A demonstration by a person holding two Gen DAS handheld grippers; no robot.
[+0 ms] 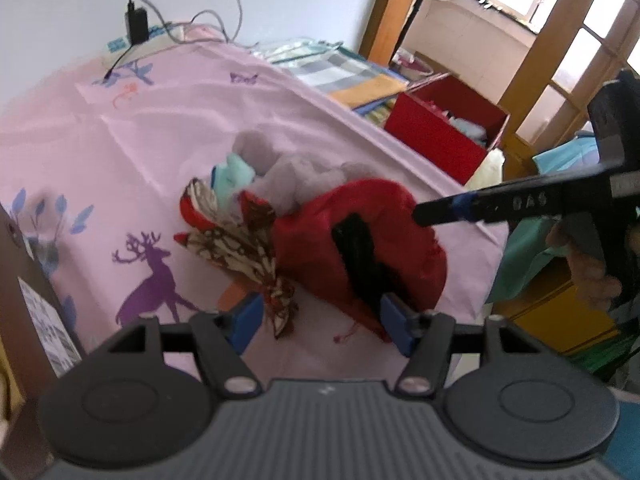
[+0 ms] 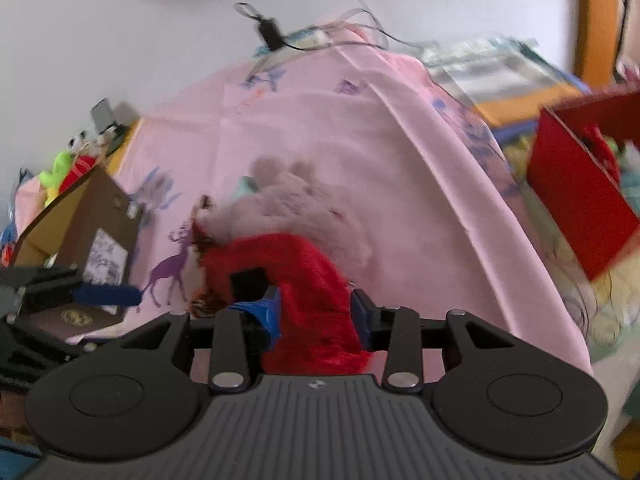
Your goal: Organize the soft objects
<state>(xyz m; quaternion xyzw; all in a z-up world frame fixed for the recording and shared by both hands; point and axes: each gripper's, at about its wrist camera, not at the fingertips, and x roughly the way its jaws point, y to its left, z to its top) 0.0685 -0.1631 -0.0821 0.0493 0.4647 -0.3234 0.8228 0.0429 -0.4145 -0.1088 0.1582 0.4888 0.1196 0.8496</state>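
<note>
A heap of soft things lies on the pink bedsheet [image 1: 160, 120]: a red cloth piece with a black strap [image 1: 360, 240], a red-brown patterned cloth [image 1: 240, 248], a grey plush [image 1: 288, 172] and a pale teal piece [image 1: 232, 176]. My left gripper [image 1: 320, 320] is open and empty just in front of the heap. My right gripper [image 2: 316, 312] is shut on the red cloth [image 2: 308, 280] and lifts it off the grey plush [image 2: 296, 204]. The right gripper also shows in the left wrist view [image 1: 440, 212], and the left gripper shows in the right wrist view [image 2: 108, 294].
A red box [image 1: 440, 132] with soft things in it stands right of the sheet, also in the right wrist view [image 2: 576, 196]. A brown cardboard box [image 2: 80, 224] holding bright toys stands at the left. A charger and cables [image 1: 136, 24] lie at the far edge.
</note>
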